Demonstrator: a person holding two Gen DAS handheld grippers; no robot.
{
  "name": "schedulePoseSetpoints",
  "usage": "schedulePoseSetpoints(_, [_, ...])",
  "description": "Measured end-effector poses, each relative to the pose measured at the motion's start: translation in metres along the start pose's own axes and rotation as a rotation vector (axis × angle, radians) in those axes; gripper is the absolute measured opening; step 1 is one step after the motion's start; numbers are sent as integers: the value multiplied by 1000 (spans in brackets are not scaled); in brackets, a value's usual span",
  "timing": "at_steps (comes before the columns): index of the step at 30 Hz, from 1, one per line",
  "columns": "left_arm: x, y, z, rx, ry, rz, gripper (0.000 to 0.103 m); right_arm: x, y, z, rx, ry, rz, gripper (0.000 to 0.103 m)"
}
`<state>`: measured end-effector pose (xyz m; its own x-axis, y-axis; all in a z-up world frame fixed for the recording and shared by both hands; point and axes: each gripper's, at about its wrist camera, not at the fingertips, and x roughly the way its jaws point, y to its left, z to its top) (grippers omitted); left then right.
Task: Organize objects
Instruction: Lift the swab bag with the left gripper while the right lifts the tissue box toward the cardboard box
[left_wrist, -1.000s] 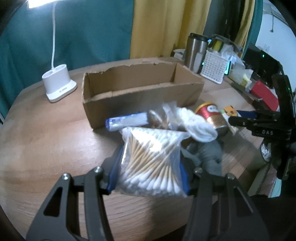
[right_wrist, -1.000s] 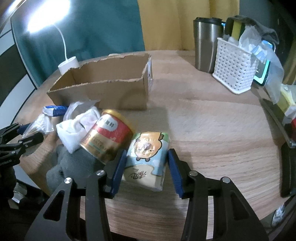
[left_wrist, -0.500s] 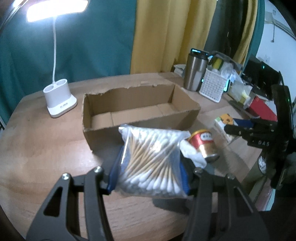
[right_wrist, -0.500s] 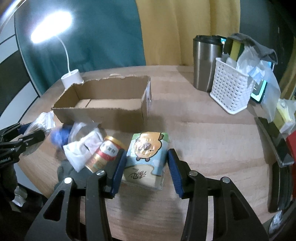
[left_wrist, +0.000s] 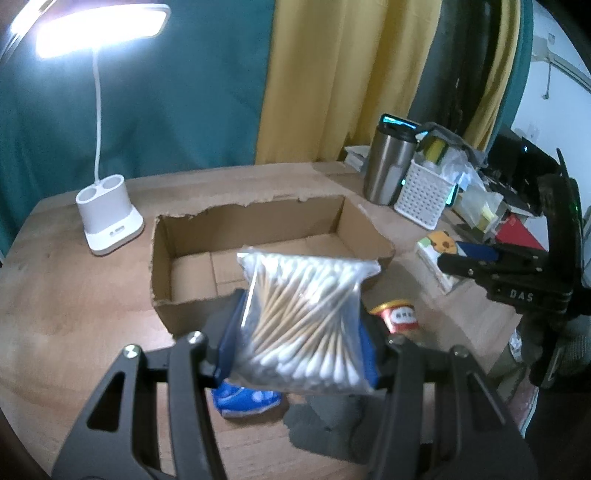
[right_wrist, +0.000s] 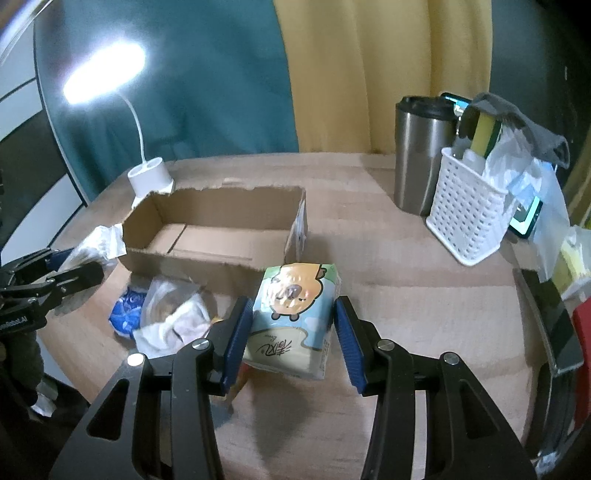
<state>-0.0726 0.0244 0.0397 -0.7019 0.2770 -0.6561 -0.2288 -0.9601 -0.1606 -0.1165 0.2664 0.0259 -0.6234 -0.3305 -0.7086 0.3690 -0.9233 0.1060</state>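
My left gripper (left_wrist: 299, 328) is shut on a clear bag of cotton swabs (left_wrist: 303, 317) and holds it in the air just in front of the open cardboard box (left_wrist: 258, 236). My right gripper (right_wrist: 293, 332) is shut on a tissue pack with a cartoon bear (right_wrist: 291, 317), lifted above the table by the box's near right corner (right_wrist: 295, 229). The box looks empty inside. A red and gold can (left_wrist: 399, 317), a blue packet (left_wrist: 247, 398) and a white bagged item (right_wrist: 173, 317) lie on the table below.
A white desk lamp (left_wrist: 109, 225) stands left of the box. A steel tumbler (right_wrist: 421, 155) and a white basket (right_wrist: 469, 214) stand at the back right. Grey cloth (left_wrist: 332, 428) lies at the table's front edge. Black items sit along the right edge.
Both grippers have risen with their loads and moved toward the box. The swab bag has gone from the table pile to box-rim height; the tissue pack has left the table.
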Motion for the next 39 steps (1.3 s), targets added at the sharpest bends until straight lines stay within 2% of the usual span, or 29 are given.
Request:
schedulePoseSetpoints(15, [19,5,19,-42,0,-4,54,12,-8,20,-7,-3,15,49])
schedulePoseSetpoints(39, [59,7,43,-83,23,-27,54,44,9,55,-46,-2,73,49])
